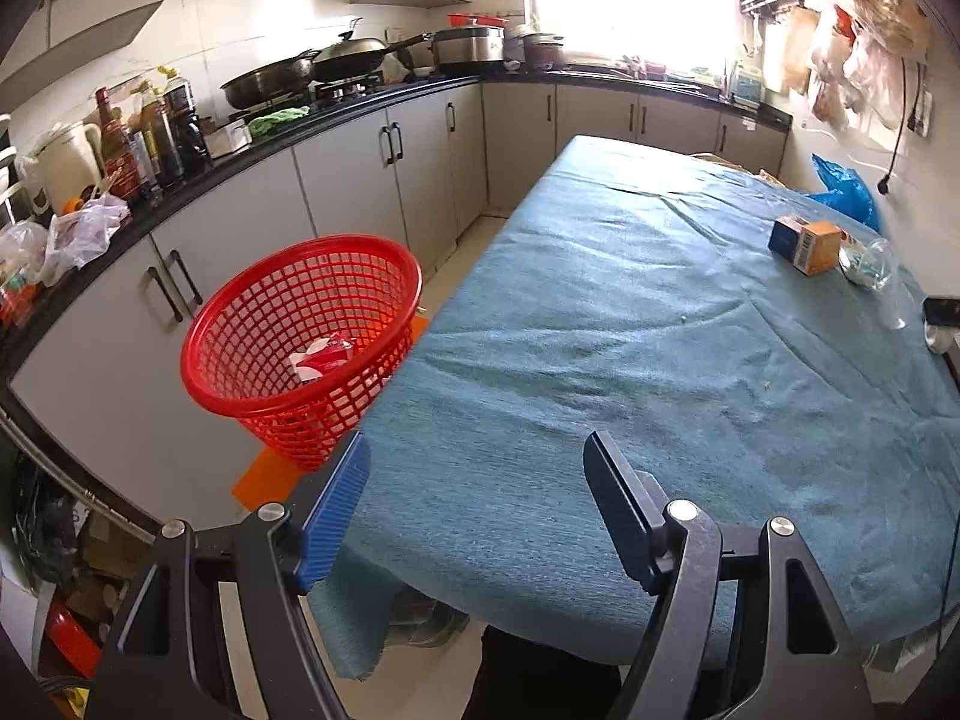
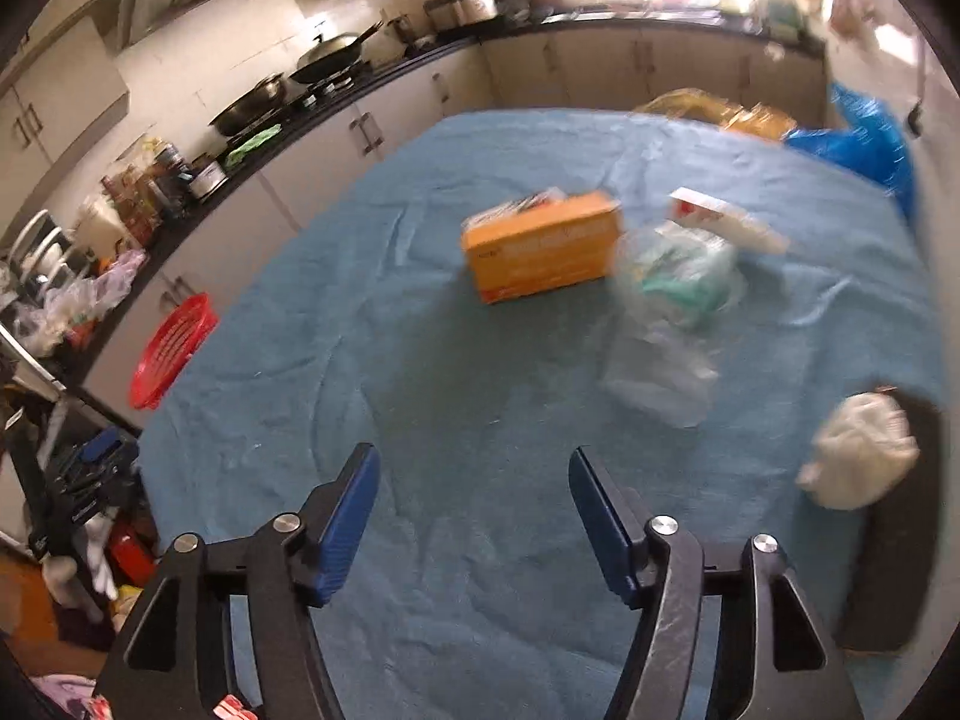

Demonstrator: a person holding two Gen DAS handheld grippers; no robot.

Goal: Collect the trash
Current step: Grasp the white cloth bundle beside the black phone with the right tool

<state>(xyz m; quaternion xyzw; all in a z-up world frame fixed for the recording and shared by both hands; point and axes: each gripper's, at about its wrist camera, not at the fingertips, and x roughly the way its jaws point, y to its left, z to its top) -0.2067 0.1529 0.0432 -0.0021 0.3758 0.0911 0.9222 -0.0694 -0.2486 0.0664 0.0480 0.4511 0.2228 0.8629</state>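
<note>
While apart, fingers (image 1: 360, 468) (both pairs) empty.

Table under blue cloth (image 2: 420, 360) carries orange box (image 2: 543, 252), crushed clear plastic bottle (image 2: 672, 324), white-red carton (image 2: 720, 217), white wad (image 2: 861, 459).

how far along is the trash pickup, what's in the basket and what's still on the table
Done: one red and white piece lies in the red basket. In hand: nothing; the left gripper and right gripper are both open and empty. Left on the blue cloth: the orange box, a clear plastic bottle and a white carton.
</note>
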